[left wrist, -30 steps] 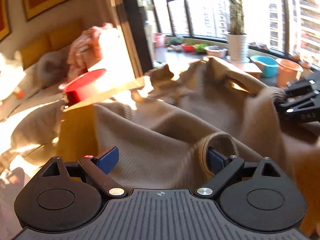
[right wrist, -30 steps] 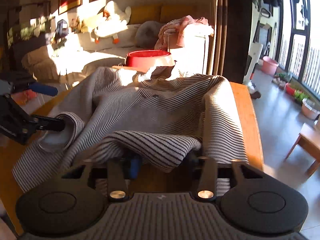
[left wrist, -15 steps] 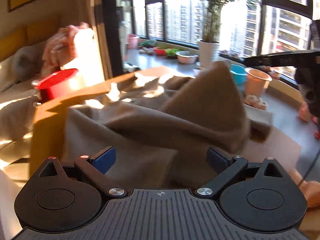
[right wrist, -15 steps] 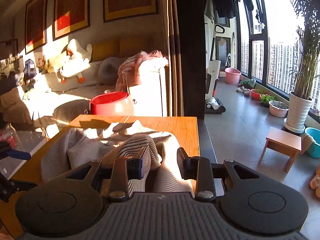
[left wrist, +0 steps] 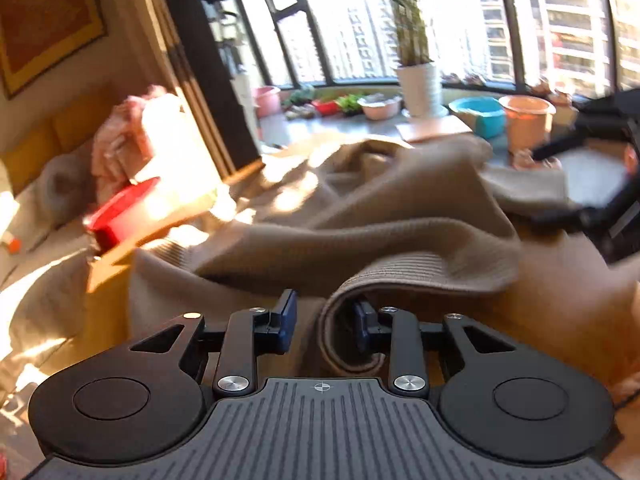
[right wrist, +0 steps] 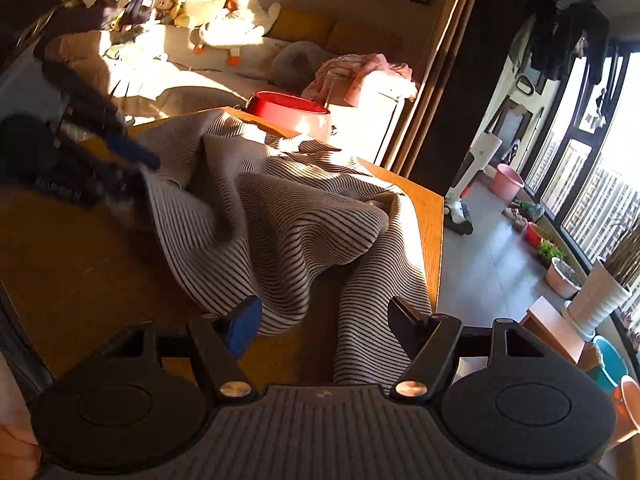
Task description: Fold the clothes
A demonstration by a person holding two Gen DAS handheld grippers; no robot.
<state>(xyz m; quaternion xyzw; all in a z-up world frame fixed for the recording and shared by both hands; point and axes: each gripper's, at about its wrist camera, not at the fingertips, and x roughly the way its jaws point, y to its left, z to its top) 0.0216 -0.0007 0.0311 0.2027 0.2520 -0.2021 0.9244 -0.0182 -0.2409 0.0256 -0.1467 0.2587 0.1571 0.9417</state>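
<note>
A striped knit garment (right wrist: 288, 216) lies crumpled on the wooden table (right wrist: 76, 272); in the left wrist view it looks plain tan (left wrist: 360, 216). My left gripper (left wrist: 325, 322) has its jaws narrowed around a ribbed fold of the garment, with a small gap still on the left side. It also shows blurred at the far left of the right wrist view (right wrist: 120, 172), at the garment's edge. My right gripper (right wrist: 324, 320) is open, with cloth lying between its fingers; it shows blurred at the right of the left wrist view (left wrist: 592, 184).
A red and white tub (right wrist: 292, 112) stands past the table's far edge. A sofa with a plush duck (right wrist: 236, 24) and pink clothes (right wrist: 360, 70) is behind. The table's right edge drops to the floor, with basins (left wrist: 528, 120) and a potted plant (left wrist: 418, 84).
My right gripper has opened and let the garment drop back on the table. My left gripper has narrowed from wide open onto a ribbed fold. Both views have swung.
</note>
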